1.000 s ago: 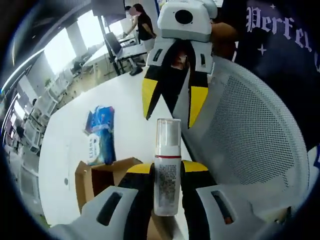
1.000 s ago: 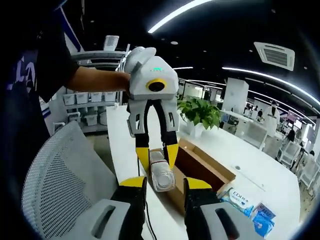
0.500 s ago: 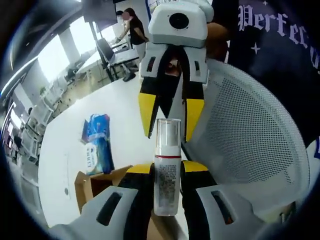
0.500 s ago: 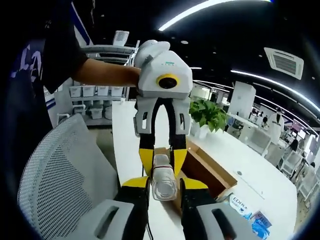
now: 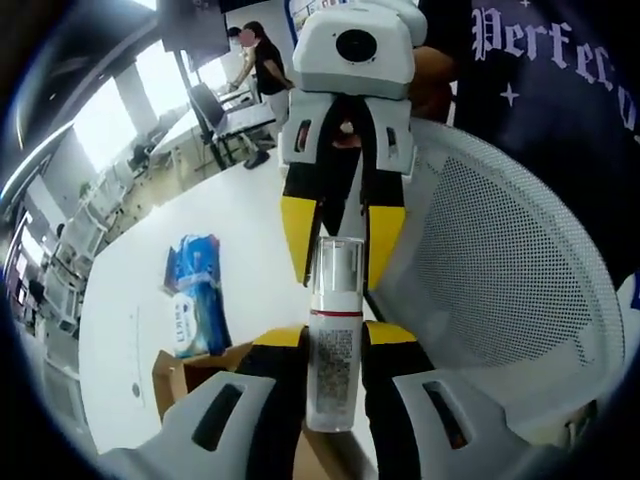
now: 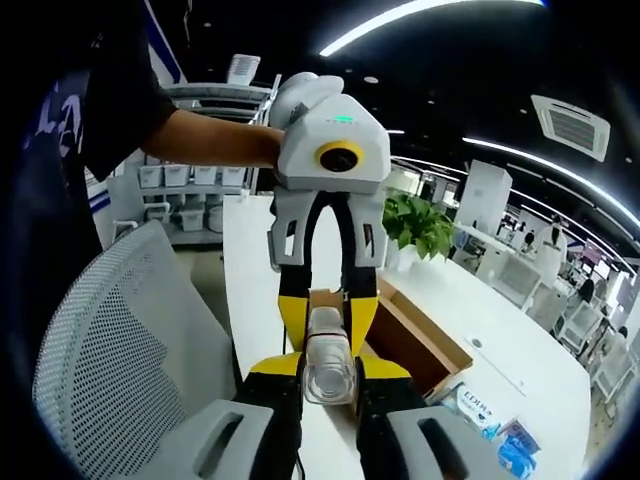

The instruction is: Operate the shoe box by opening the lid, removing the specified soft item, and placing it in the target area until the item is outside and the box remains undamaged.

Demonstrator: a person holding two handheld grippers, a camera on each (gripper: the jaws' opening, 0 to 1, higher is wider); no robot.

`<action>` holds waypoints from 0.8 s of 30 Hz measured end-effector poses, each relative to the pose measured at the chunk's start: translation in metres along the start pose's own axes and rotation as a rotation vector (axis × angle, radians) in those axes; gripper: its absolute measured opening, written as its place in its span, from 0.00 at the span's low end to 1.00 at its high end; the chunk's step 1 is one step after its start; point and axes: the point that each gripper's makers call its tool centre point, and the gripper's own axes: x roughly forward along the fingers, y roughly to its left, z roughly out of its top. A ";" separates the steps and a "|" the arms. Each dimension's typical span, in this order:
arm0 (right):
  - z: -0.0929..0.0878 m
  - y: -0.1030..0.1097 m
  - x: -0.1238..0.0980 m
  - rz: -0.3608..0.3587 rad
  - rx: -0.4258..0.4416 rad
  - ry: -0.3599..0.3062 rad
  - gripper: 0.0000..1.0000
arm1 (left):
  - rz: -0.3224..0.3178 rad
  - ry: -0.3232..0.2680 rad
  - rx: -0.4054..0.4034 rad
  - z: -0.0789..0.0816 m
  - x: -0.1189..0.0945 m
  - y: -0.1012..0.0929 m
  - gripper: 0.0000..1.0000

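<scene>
A clear pump bottle (image 5: 333, 375) with a white printed label and a red band is held in the air between both grippers. My left gripper (image 5: 335, 338) is shut on its body. My right gripper (image 5: 340, 270) comes in from above in the left gripper view, its yellow fingers pressed on both sides of the clear cap. In the right gripper view my right gripper (image 6: 328, 372) closes on the bottle (image 6: 326, 345) end-on, facing the left gripper (image 6: 327, 325). The brown cardboard shoe box (image 6: 420, 345) stands open on the white table below, also seen as box (image 5: 185, 370).
A blue tissue pack (image 5: 195, 295) lies on the table (image 5: 240, 210) beside the box, also visible as pack (image 6: 490, 420). A white mesh chair (image 5: 500, 270) stands close at the table's edge. A potted plant (image 6: 415, 225) sits farther along the table. A person (image 5: 262, 65) stands at a distant desk.
My right gripper has come closer along the bottle and its fingers have narrowed from a wide gap onto the cap. The left gripper keeps its hold on the bottle.
</scene>
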 end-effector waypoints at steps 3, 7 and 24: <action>0.000 -0.001 0.000 0.000 0.007 0.002 0.14 | 0.004 0.001 -0.003 0.000 0.000 0.001 0.20; 0.003 -0.005 0.000 -0.007 0.011 -0.002 0.14 | 0.024 -0.003 -0.007 0.000 -0.001 0.005 0.21; 0.003 -0.014 0.003 0.010 -0.025 0.027 0.14 | 0.164 -0.009 -0.077 -0.014 -0.008 0.022 0.39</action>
